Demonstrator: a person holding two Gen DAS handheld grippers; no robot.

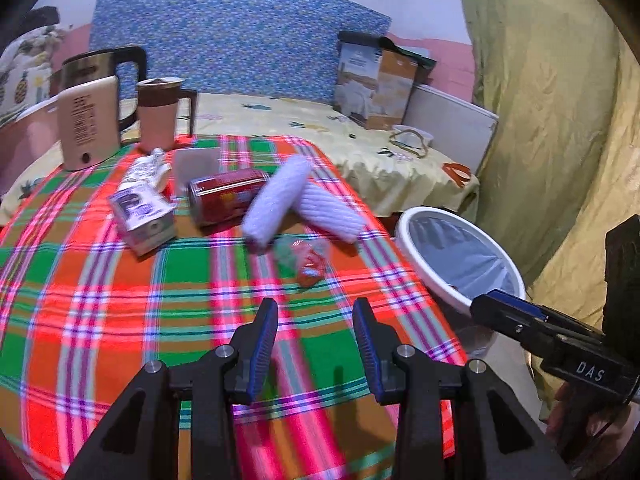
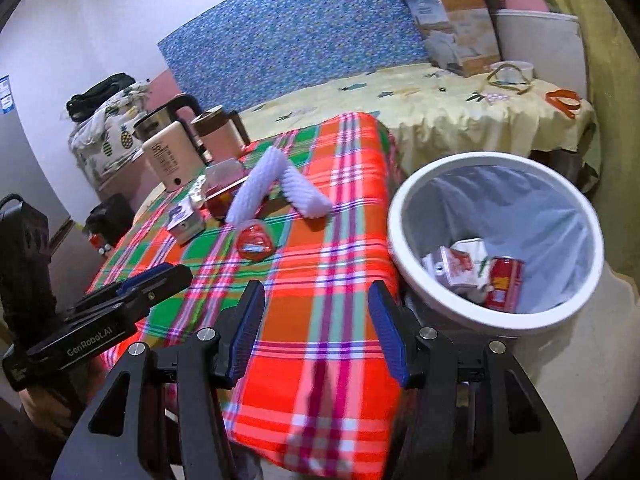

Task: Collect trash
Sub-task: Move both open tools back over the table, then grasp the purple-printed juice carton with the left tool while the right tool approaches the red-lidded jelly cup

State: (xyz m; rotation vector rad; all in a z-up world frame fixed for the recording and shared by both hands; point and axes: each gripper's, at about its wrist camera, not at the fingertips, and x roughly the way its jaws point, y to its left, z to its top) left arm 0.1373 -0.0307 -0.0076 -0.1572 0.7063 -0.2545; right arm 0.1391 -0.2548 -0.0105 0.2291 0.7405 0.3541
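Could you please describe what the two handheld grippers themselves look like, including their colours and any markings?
Both are black plastic with angular, triangular-cutout linkages, silver pivot screws and ribbed blue pads lining the fingers. The left gripper shows white "GenRobot.AI" lettering along its body in the right wrist view; the right gripper shows "DAS" in white in the left wrist view. No cables or sleeves are visible.

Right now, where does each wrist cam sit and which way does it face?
Left wrist: rides the left claw, low over the plaid tablecloth, facing the soda can, foam sleeves and kettle; the right claw shows at right.
Right wrist: rides the right claw at the table edge, facing the white bin; the left claw shows at left.
Shared: tablecloth, sleeves, red wrapper, bin.
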